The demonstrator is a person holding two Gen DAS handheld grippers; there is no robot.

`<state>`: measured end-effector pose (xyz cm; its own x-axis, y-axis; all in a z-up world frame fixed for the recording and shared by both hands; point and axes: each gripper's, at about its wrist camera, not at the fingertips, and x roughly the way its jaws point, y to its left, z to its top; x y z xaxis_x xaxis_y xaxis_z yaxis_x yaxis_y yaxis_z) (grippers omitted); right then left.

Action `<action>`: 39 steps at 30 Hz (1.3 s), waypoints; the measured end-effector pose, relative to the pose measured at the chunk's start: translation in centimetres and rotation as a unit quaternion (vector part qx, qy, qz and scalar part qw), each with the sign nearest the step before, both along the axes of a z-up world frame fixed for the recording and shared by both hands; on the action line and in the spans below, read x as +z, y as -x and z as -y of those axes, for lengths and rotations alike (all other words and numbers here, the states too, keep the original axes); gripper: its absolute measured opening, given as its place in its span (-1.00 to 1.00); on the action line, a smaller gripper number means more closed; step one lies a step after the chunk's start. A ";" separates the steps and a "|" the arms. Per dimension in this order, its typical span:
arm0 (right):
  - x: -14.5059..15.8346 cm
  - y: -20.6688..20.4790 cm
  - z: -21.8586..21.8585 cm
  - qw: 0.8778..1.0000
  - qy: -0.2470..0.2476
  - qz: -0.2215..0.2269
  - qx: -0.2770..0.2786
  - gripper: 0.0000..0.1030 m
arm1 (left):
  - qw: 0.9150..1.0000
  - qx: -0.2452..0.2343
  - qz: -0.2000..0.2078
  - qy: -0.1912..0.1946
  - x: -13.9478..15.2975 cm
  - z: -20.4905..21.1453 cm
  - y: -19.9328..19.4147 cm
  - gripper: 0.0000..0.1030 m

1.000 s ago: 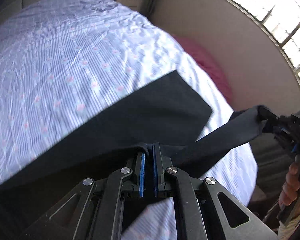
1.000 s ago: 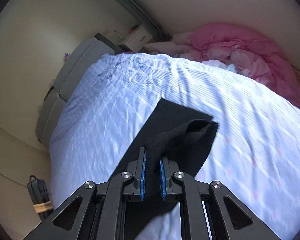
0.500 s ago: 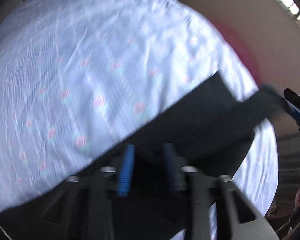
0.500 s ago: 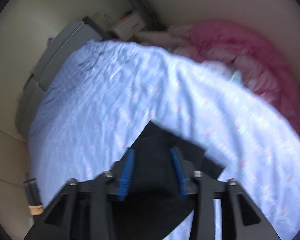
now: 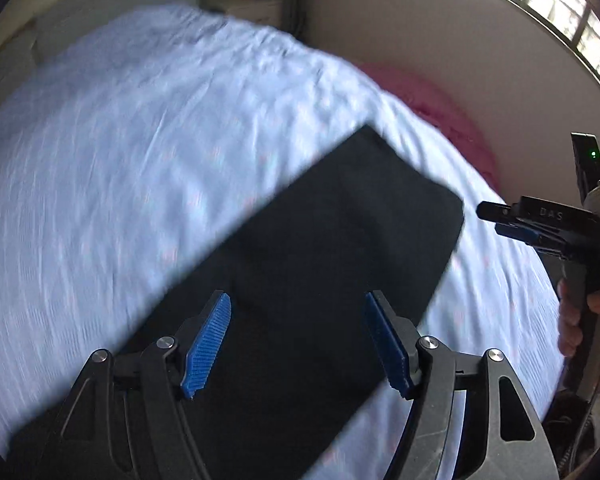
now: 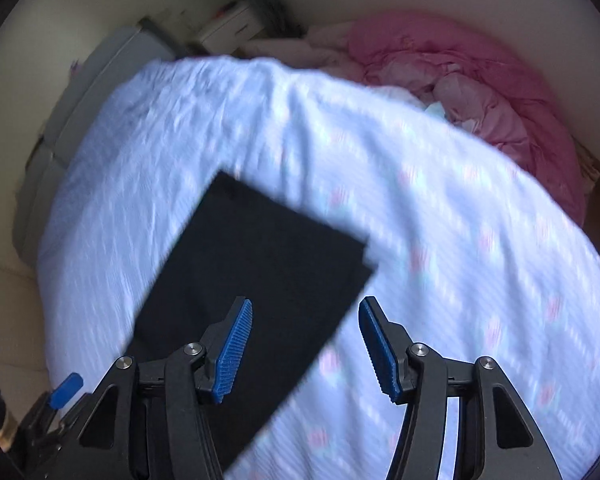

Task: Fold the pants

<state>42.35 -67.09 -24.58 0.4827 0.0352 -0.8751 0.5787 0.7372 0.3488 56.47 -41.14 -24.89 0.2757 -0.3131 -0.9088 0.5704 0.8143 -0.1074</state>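
Note:
The black pants point(image 5: 320, 264) lie flat in a folded rectangle on the pale blue patterned bedsheet point(image 5: 120, 160). My left gripper point(image 5: 300, 340) is open and empty, its blue pads above the near part of the pants. My right gripper point(image 6: 306, 344) is open and empty above the right edge of the pants point(image 6: 260, 280). The right gripper also shows in the left wrist view point(image 5: 504, 220), off the pants' right side, held by a hand. A blue pad of the left gripper point(image 6: 66, 390) shows at the lower left of the right wrist view.
A pink quilt point(image 6: 480, 92) is bunched at the far right of the bed, against the wall. A grey headboard point(image 6: 100, 92) and a white cabinet point(image 6: 228, 24) stand at the far end. A window point(image 5: 560, 8) is at the upper right.
Both grippers were shut on the black pants a second ago. Both have opened and let the fabric go; it now lies flat and folded on the bed. Both grippers have pulled back.

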 end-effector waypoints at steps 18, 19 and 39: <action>3.0 10.8 -35.4 0.930 0.033 -0.064 0.360 0.14 | 0.944 0.312 -0.099 -0.047 0.8 -35.6 20.8 0.37; 3.4 11.0 -37.5 0.924 0.031 -0.063 0.375 0.14 | 0.937 0.333 -0.092 -0.045 1.4 -38.2 21.8 0.38; 5.7 6.5 -65.8 0.907 0.034 -0.044 0.417 0.14 | 0.973 0.224 0.040 0.026 2.8 -65.0 12.6 0.64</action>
<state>35.86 -1.26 -18.84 0.2405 0.3002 -0.9230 -0.1673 0.9495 0.2653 43.86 23.88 -22.11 0.4651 -0.1904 -0.8645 0.1667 0.9780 -0.1256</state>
